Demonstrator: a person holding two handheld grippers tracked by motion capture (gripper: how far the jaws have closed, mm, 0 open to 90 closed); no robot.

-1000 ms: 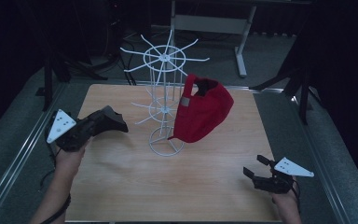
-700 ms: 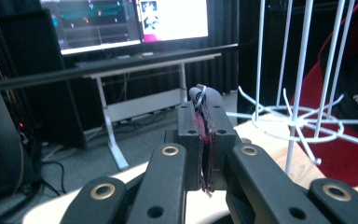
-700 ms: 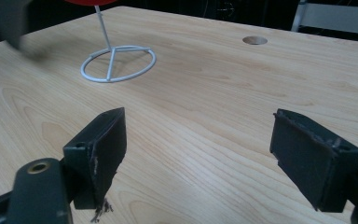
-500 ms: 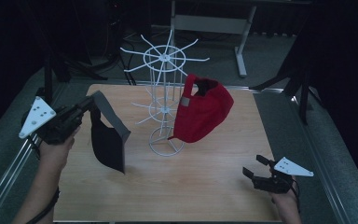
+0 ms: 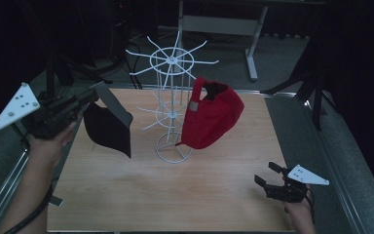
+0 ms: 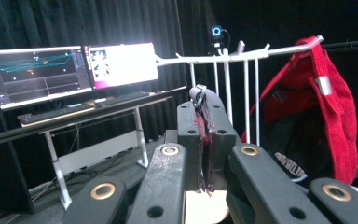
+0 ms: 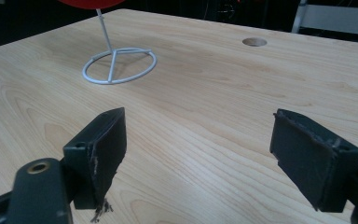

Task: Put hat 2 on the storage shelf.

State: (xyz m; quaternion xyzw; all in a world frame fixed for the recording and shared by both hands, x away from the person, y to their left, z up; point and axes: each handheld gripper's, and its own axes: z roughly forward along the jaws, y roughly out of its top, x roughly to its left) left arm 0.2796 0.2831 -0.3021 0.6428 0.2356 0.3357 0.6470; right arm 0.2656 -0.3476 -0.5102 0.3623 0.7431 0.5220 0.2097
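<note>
dangling black cap (image 5: 108, 130) from left tool (image 5: 90, 97), beside rack (image 5: 171, 109).

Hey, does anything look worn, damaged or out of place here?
Yes: the black rubber pads on the open right gripper look frayed, with threads hanging from the lower edge. The red cap hangs properly on the white wire rack.

**Black cap held aloft beside wire rack**

A black cap (image 5: 108, 127) is gripped by the left tongs (image 5: 85, 100) at nine o'clock, raised above the wooden surface (image 5: 214, 195). A white wire rack (image 5: 172, 105) is seen at centre, with a red cap (image 5: 213, 117) hung on its right side. The right tongs (image 5: 268, 176) are held at five o'clock with jaws parted.
</note>
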